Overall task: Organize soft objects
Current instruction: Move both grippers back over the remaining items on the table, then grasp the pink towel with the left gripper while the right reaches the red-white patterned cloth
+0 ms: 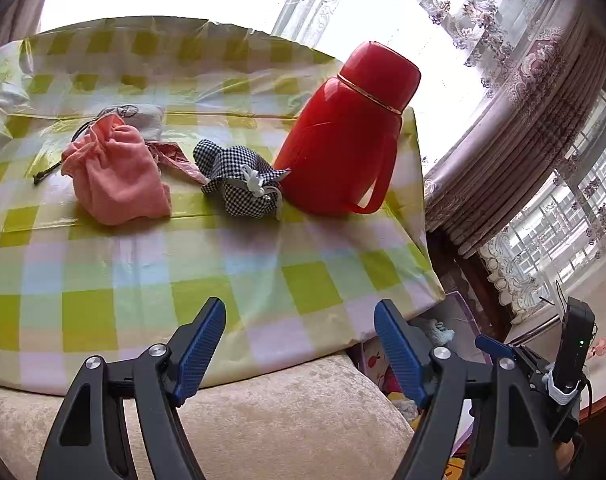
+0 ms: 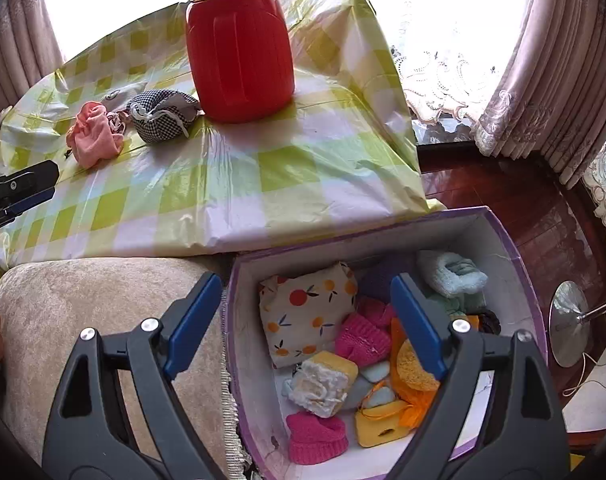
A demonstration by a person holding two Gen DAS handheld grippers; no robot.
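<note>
A pink drawstring pouch (image 1: 117,176) and a black-and-white checked pouch (image 1: 239,180) lie on the checked tablecloth (image 1: 183,280), with a grey pouch (image 1: 143,116) behind the pink one. My left gripper (image 1: 299,344) is open and empty at the table's near edge, well short of the pouches. My right gripper (image 2: 307,316) is open and empty above the purple box (image 2: 519,256), which holds several soft items. The pouches also show in the right wrist view: pink (image 2: 95,140), checked (image 2: 163,114).
A tall red thermos (image 1: 347,128) stands right of the checked pouch, also in the right wrist view (image 2: 239,48). A beige cushion (image 2: 103,304) lies below the table edge. Curtains, a dark wood floor (image 2: 503,200) and a lamp base (image 2: 567,316) are to the right.
</note>
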